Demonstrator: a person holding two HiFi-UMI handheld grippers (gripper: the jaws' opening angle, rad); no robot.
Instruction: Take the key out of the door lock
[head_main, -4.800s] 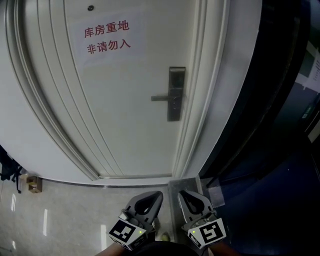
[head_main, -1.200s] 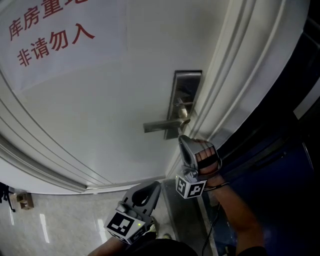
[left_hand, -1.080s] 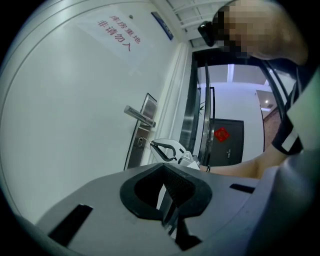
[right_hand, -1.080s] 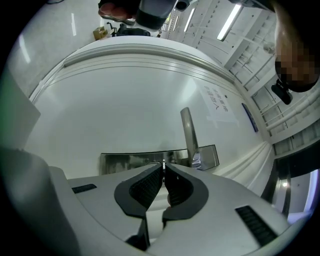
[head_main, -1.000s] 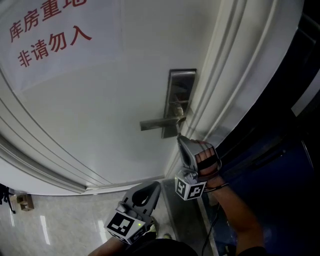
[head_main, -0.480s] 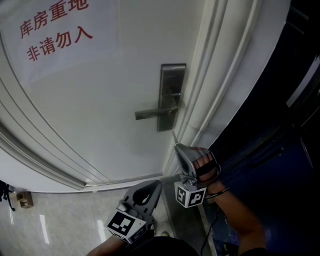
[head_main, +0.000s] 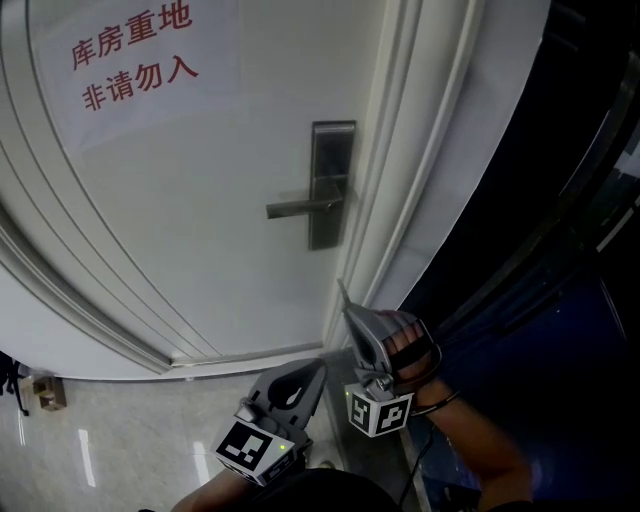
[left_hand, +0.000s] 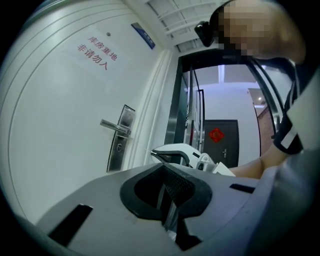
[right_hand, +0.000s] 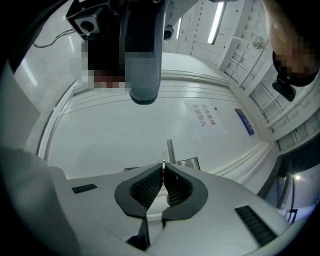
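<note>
Head view: steel lock plate (head_main: 331, 185) on the white door (head_main: 200, 250), with the lever handle (head_main: 298, 207) jutting leftward from it. Paper sign (head_main: 135, 60) with red characters up and left of the plate. Below the plate and well apart from it, right gripper (head_main: 347, 312) pressed together on a thin metal sliver, apparently the key (head_main: 341, 292), with its tip pointing up toward the plate. Nothing seen sticking out of the plate itself. Lower again and slightly left of the plate, left gripper (head_main: 318, 368), idle above the tiled floor (head_main: 120, 430).

Left gripper view: left gripper (left_hand: 165, 172) closed on nothing, pads meeting. Lock plate (left_hand: 117, 145) ahead and to the left. Right gripper (left_hand: 172, 150) right of the plate and nearer the camera.

Right gripper view: right gripper (right_hand: 163, 169) clamped on the key (right_hand: 163, 163), with only a narrow bright edge showing at the tips. Lock plate (right_hand: 189, 162) just behind the tips, apart from them.

Judging from all this: key free of the lock, its long axis in line with the right gripper and aimed at the plate. Right side far nearer the plate than the left. Likely little left beyond carrying the key away. Firm pinch needed, given so thin a hold.
</note>
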